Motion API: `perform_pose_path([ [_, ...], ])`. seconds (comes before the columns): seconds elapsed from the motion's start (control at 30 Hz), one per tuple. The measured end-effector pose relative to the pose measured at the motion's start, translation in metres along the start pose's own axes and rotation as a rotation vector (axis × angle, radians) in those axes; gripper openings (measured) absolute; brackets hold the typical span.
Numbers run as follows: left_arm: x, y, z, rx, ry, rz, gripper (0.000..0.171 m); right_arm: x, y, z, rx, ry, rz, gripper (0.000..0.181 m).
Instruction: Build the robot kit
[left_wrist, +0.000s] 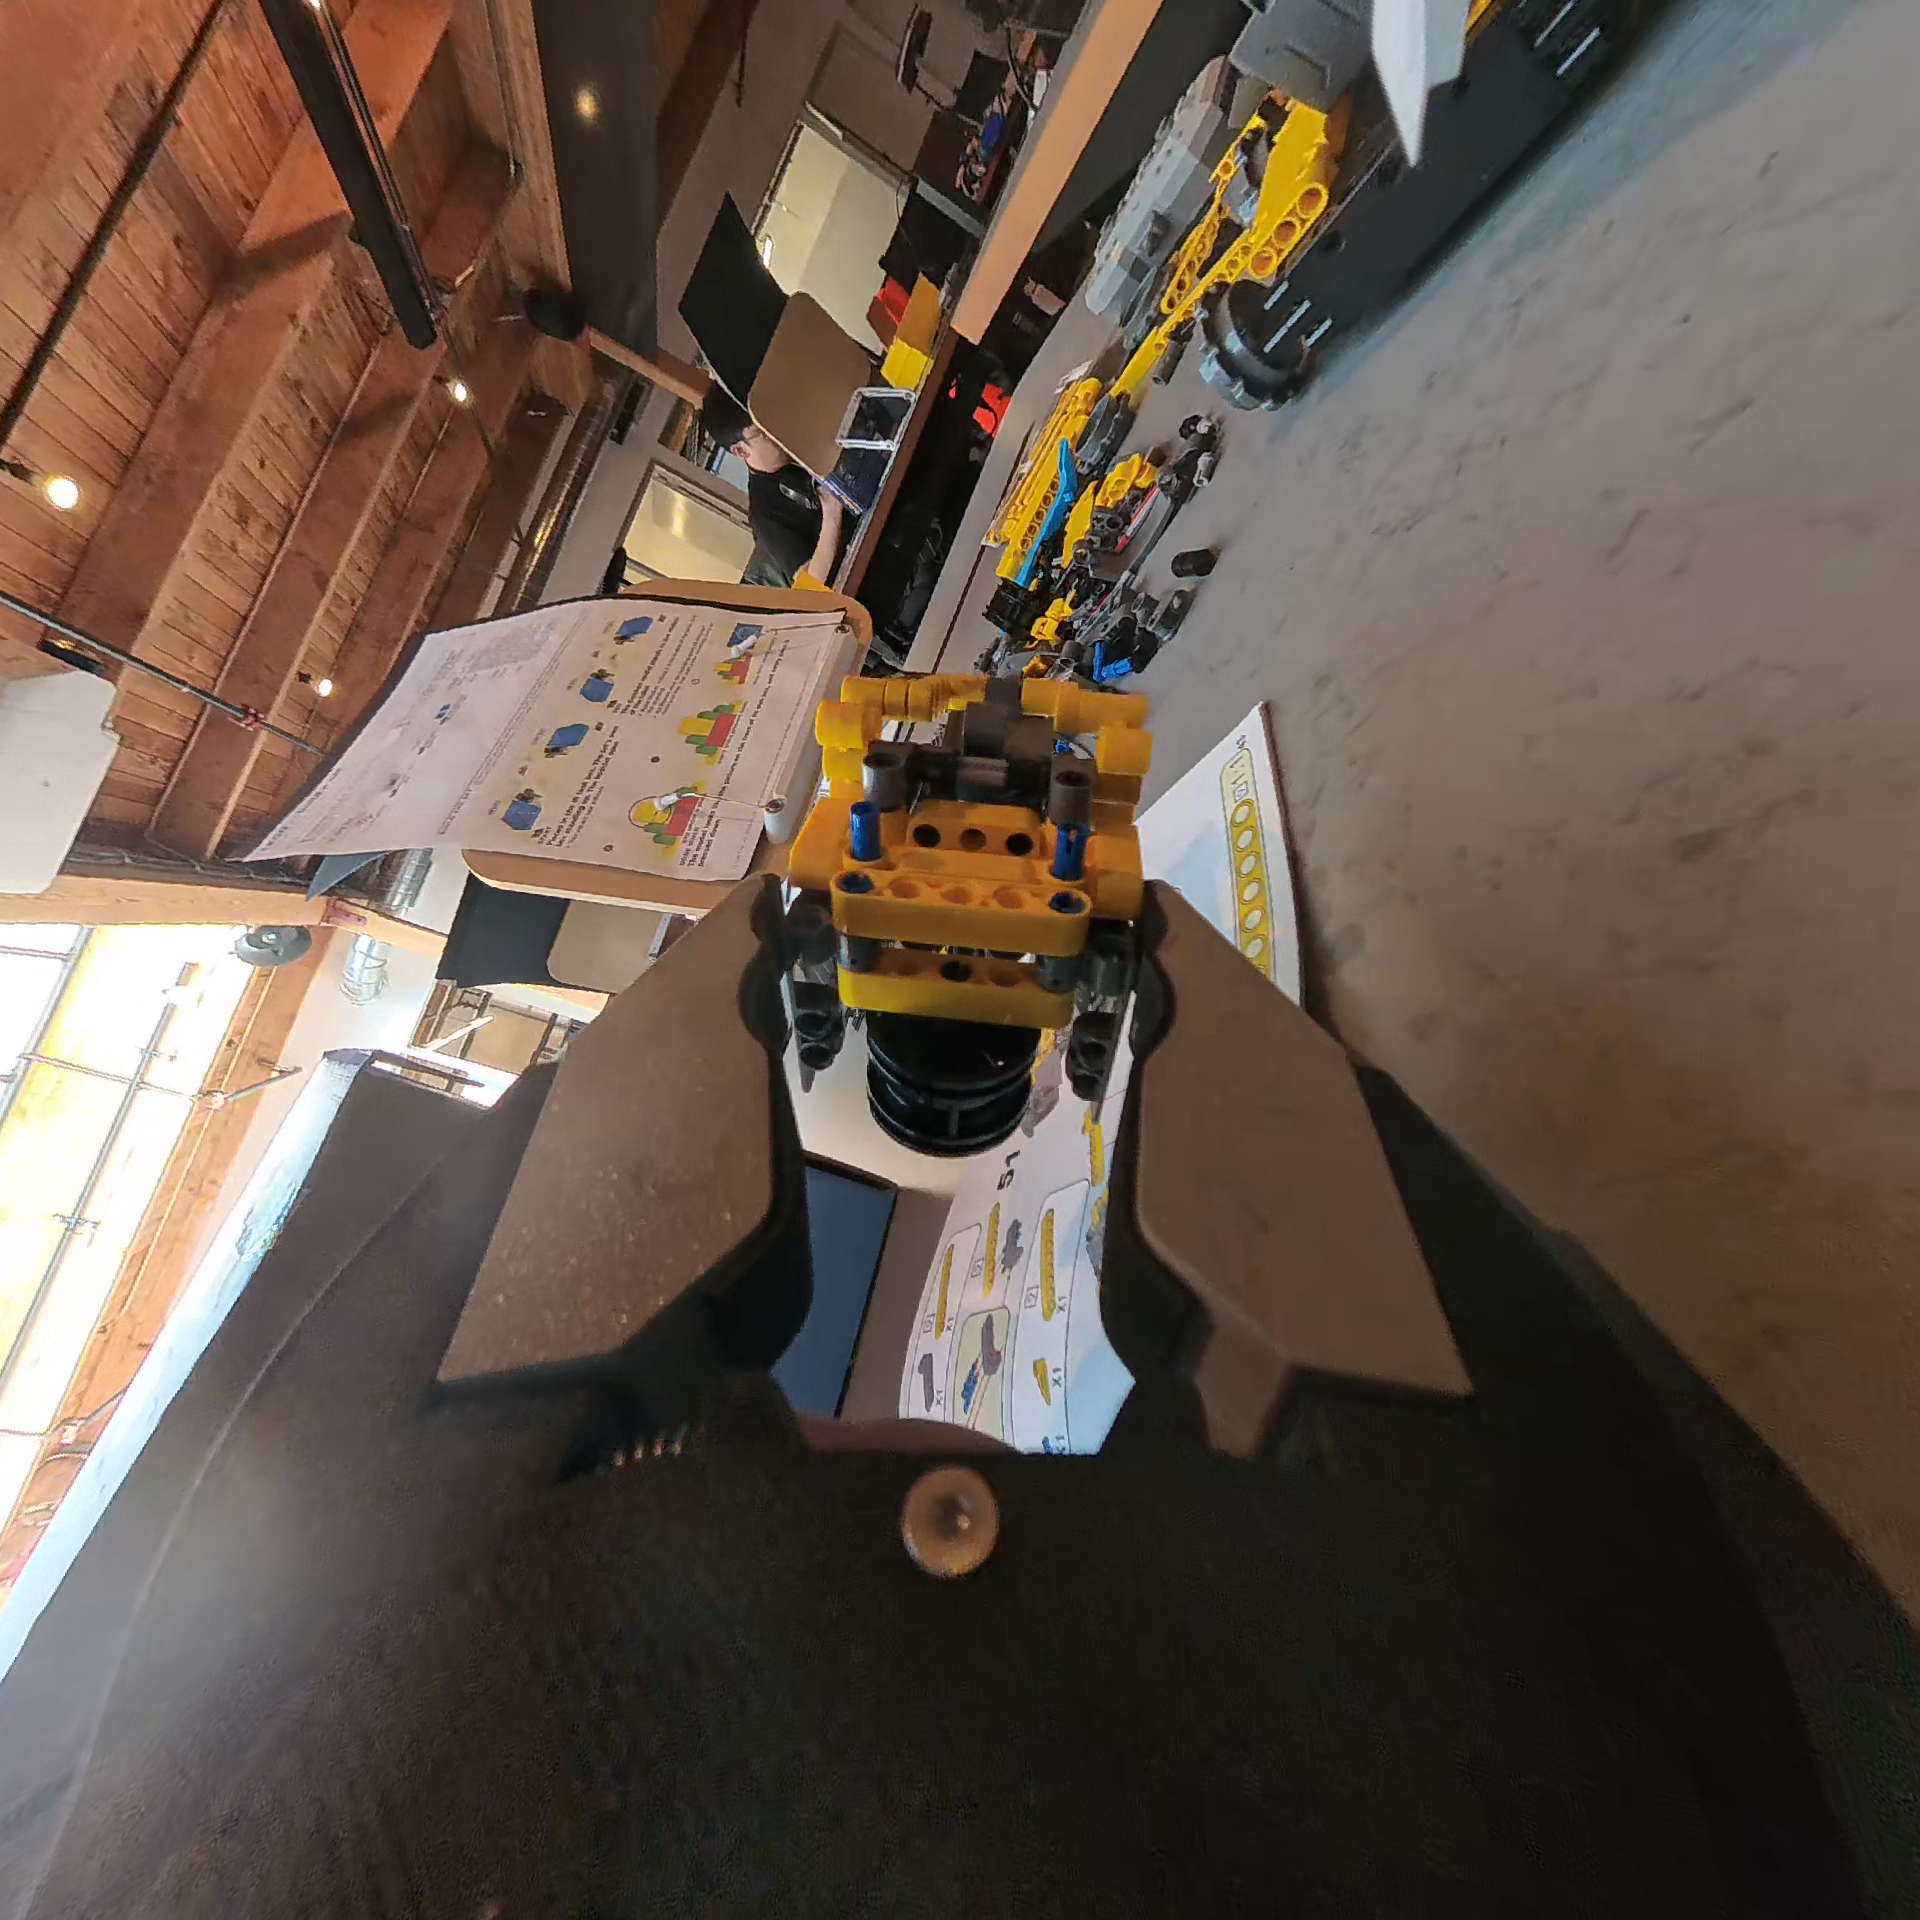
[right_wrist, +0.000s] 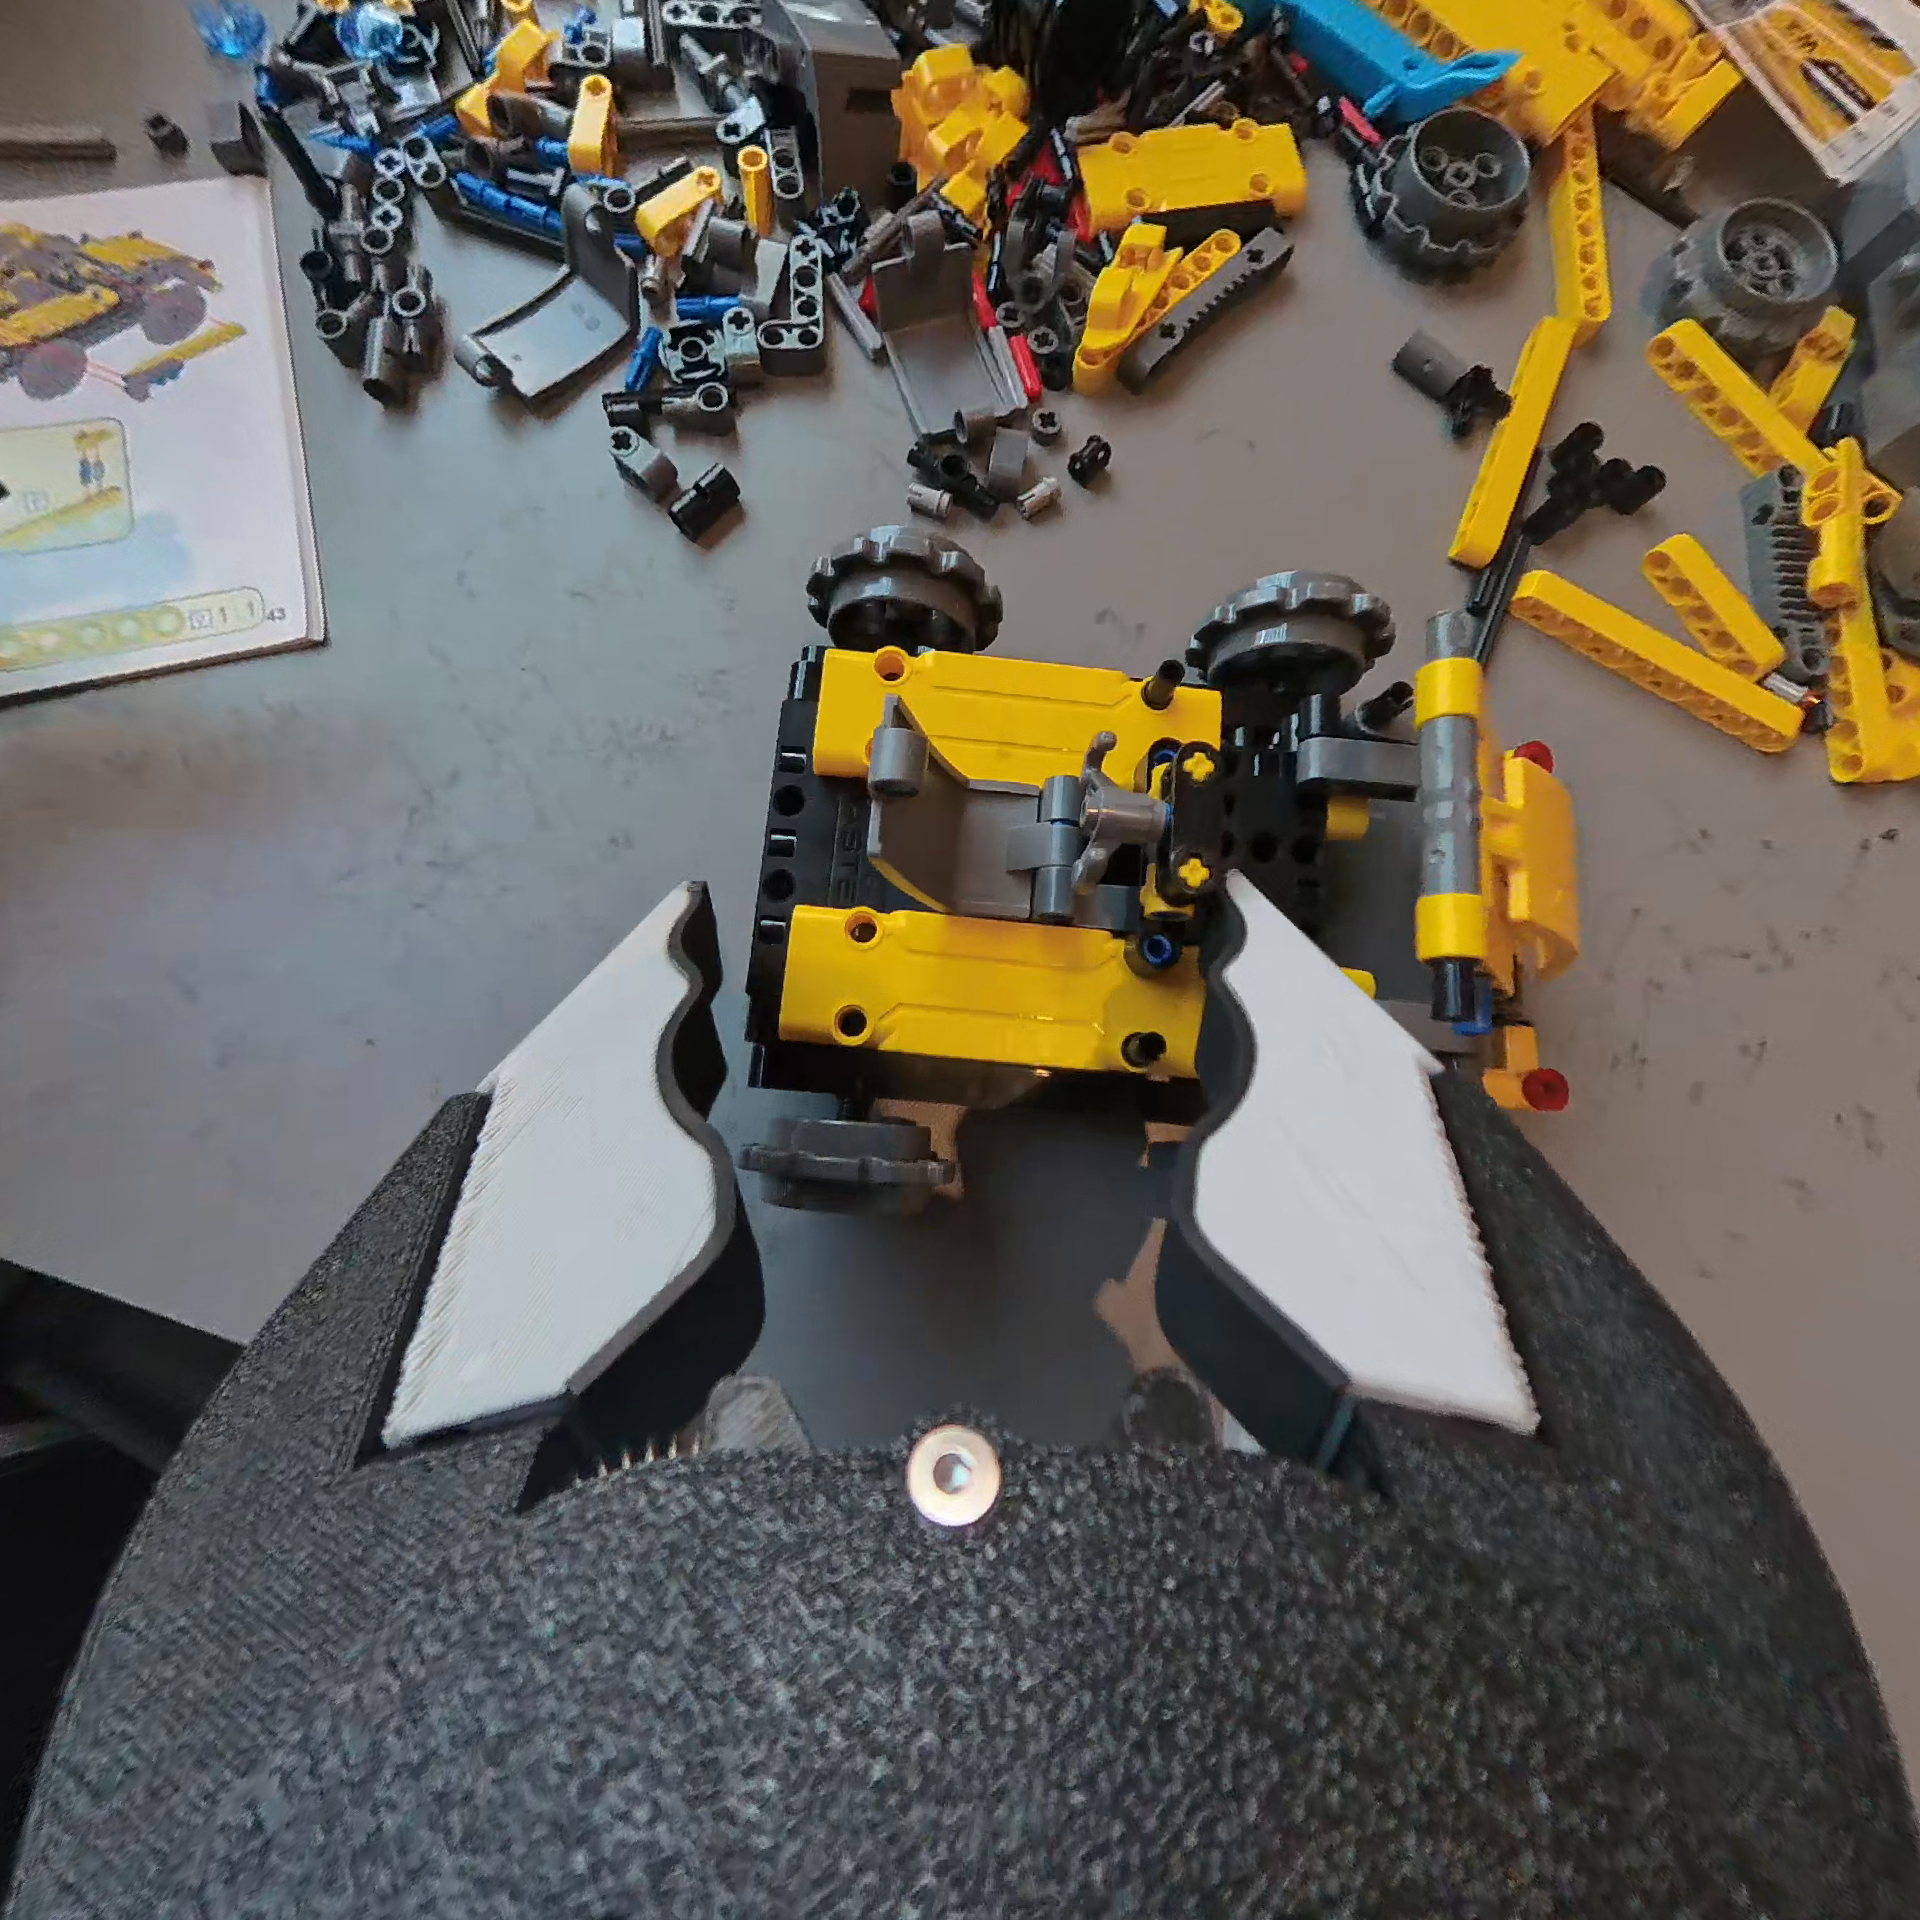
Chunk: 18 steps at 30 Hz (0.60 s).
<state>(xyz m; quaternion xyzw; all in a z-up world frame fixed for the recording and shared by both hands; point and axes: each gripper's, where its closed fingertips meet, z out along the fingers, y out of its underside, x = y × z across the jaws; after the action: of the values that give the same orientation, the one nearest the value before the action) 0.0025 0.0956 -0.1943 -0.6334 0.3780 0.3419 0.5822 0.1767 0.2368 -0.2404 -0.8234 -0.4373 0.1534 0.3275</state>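
My left gripper (left_wrist: 961, 914) is shut on a small yellow and black brick assembly (left_wrist: 966, 883) with blue pins and a black round base, and holds it off the grey table (left_wrist: 1558, 727). In the right wrist view a yellow and black brick vehicle (right_wrist: 997, 977) with dark grey wheels and a grey seat stands on the table (right_wrist: 416, 883). My right gripper (right_wrist: 966, 894) is open, its white fingers (right_wrist: 592, 1122) on either side of the vehicle's rear body. The right finger sits against it and the left finger stands a little apart.
A heap of loose yellow, black, grey and blue pieces (right_wrist: 727, 229) lies beyond the vehicle, with yellow beams (right_wrist: 1662, 644) and grey wheels (right_wrist: 1455, 177) to the right. An open instruction booklet (right_wrist: 135, 416) lies at the left. A printed sheet (left_wrist: 582, 748) on a stand and a seated person (left_wrist: 790, 509) are in the background.
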Motion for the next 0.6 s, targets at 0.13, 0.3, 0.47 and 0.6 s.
perform_pose_path([
  [0.13, -0.002, -0.001, -0.001, 0.005, -0.006, -0.005, 0.064, 0.002, 0.007, 0.002, -0.019, -0.007, -0.137, 0.091],
  [0.3, -0.003, -0.002, -0.001, 0.013, -0.022, 0.019, 0.064, -0.003, 0.011, -0.001, -0.039, -0.095, -0.272, 0.091],
  [0.47, -0.004, -0.002, 0.0, 0.011, -0.028, 0.014, 0.064, -0.029, 0.023, -0.013, -0.019, -0.335, -0.582, 0.092],
  [0.6, -0.003, -0.002, 0.0, 0.012, -0.028, 0.021, 0.064, -0.044, 0.037, -0.026, -0.036, -0.501, -0.82, 0.091],
])
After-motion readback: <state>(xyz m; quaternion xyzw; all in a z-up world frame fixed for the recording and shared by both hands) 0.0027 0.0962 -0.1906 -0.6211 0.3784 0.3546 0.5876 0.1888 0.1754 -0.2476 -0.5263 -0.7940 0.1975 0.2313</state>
